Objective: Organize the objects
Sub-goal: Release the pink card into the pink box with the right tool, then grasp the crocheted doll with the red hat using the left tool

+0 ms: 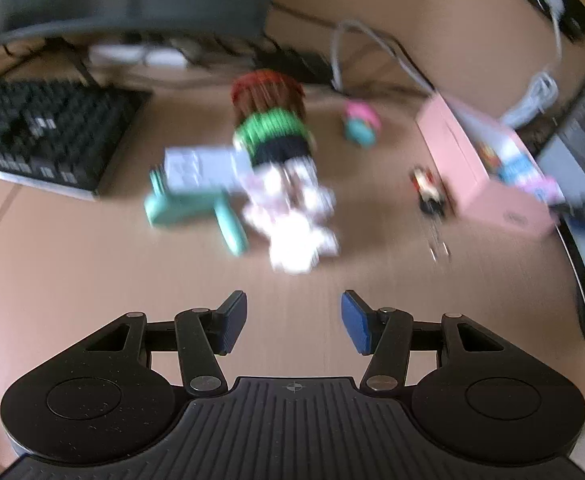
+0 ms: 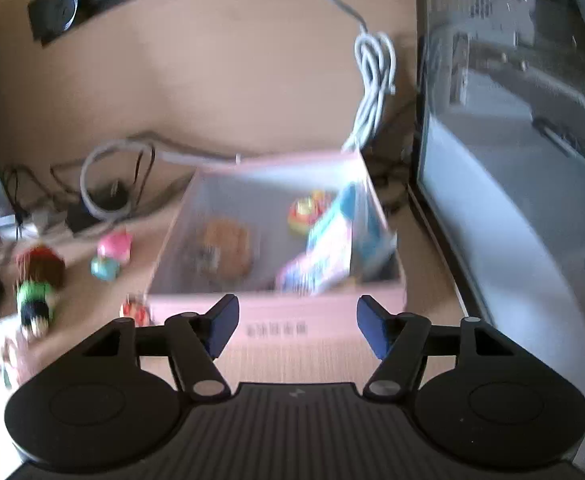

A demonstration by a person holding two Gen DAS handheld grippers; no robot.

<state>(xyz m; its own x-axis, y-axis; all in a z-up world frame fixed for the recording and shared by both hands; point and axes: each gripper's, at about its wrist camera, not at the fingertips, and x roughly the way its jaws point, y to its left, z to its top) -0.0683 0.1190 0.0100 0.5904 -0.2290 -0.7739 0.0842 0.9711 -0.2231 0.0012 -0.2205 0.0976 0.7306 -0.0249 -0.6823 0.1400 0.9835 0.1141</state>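
Left wrist view: your left gripper point(image 1: 294, 320) hangs open and empty over the worktop point(image 1: 92, 260). The blurred doll point(image 1: 276, 148), apparently lying among clutter outside the pink box point(image 1: 488, 176), could tip if clipped.

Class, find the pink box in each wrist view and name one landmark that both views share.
Left wrist view: the pink box lies at the right, seen from its side, on the desk.
Right wrist view: the pink box fills the centre, open, with items inside.
Shared landmark: the small pink-and-teal toy beside the box.
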